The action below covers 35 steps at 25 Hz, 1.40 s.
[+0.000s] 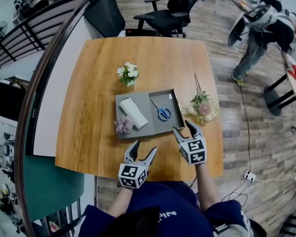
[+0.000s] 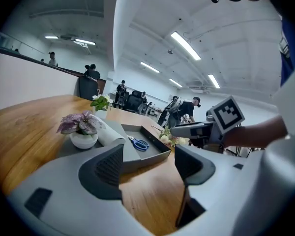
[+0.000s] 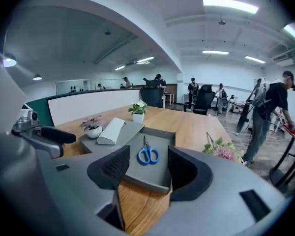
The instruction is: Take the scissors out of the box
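Blue-handled scissors (image 1: pixel 163 112) (image 2: pixel 138 142) (image 3: pixel 147 154) lie flat in the open grey box (image 1: pixel 179 116) (image 2: pixel 157 156) (image 3: pixel 152 183) at the middle of the wooden table. My right gripper (image 1: pixel 183 128) (image 3: pixel 147 168) hovers just short of the box's near edge, open, with the scissors straight ahead between its jaws' line and nothing held. Nearer the table's front edge, to the left, my left gripper (image 1: pixel 144 149) (image 2: pixel 147 163) is open and empty, pointing toward the box's near corner.
The grey lid (image 1: pixel 119 102) beside the box carries a white roll (image 1: pixel 133 112) and a small pink-leaved plant (image 1: pixel 124 125). A white-flowered pot (image 1: pixel 128 74) stands behind; a flower bunch (image 1: pixel 202 106) lies right of the box. Office chairs (image 1: pixel 172 9) stand at the far end, and a person (image 1: pixel 266 33) at far right.
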Each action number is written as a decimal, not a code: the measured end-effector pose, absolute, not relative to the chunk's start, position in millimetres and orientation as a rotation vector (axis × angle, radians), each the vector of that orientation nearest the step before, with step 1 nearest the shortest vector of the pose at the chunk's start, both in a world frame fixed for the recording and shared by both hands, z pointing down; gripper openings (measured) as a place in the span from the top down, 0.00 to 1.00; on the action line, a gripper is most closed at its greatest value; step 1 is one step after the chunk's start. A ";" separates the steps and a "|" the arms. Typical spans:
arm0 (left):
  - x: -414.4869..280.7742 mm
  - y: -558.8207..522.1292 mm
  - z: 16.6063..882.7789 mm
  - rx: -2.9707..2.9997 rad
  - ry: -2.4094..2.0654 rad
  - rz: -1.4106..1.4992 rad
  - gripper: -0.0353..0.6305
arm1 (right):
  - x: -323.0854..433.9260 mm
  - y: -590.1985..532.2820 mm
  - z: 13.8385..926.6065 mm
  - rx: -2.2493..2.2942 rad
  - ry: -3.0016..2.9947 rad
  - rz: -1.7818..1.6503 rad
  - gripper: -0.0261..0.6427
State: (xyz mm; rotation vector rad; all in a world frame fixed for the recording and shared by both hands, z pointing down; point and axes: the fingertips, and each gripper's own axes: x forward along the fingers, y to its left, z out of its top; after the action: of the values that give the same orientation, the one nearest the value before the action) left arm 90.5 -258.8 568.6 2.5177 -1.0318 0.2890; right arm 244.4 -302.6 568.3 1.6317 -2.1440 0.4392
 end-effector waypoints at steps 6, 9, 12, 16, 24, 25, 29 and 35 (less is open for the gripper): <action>68.9 -262.7 569.0 2.462 -1.147 0.300 0.46 | 224.3 -353.4 578.4 1.422 -2.175 0.437 0.62; 54.9 -265.3 569.7 2.427 -1.208 0.311 0.46 | 212.5 -373.1 595.0 1.304 -2.155 0.461 0.59; 40.1 -266.3 571.3 2.385 -1.270 0.309 0.46 | 207.5 -385.7 619.3 1.217 -2.114 0.499 0.61; 17.8 -262.4 573.9 2.319 -1.354 0.302 0.46 | 206.1 -395.6 646.4 1.139 -2.062 0.540 0.65; -12.3 -253.3 581.2 2.224 -1.435 0.302 0.46 | 207.6 -415.2 670.2 1.002 -1.954 0.614 0.69; -13.7 -253.1 581.2 2.221 -1.440 0.304 0.46 | 207.2 -414.3 674.7 0.985 -1.941 0.642 0.69; -18.1 -254.6 577.9 2.217 -1.455 0.303 0.46 | 209.2 -410.6 688.7 0.965 -1.864 0.692 0.72; -26.1 -254.5 579.8 2.205 -1.457 0.298 0.46 | 209.0 -411.6 694.3 0.897 -1.818 0.755 0.73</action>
State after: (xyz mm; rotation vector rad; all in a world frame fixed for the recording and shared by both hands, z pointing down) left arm -26.1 -254.5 579.8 2.2047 -1.4569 0.2984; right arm 209.0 -411.6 694.3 0.8970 -1.8183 0.7547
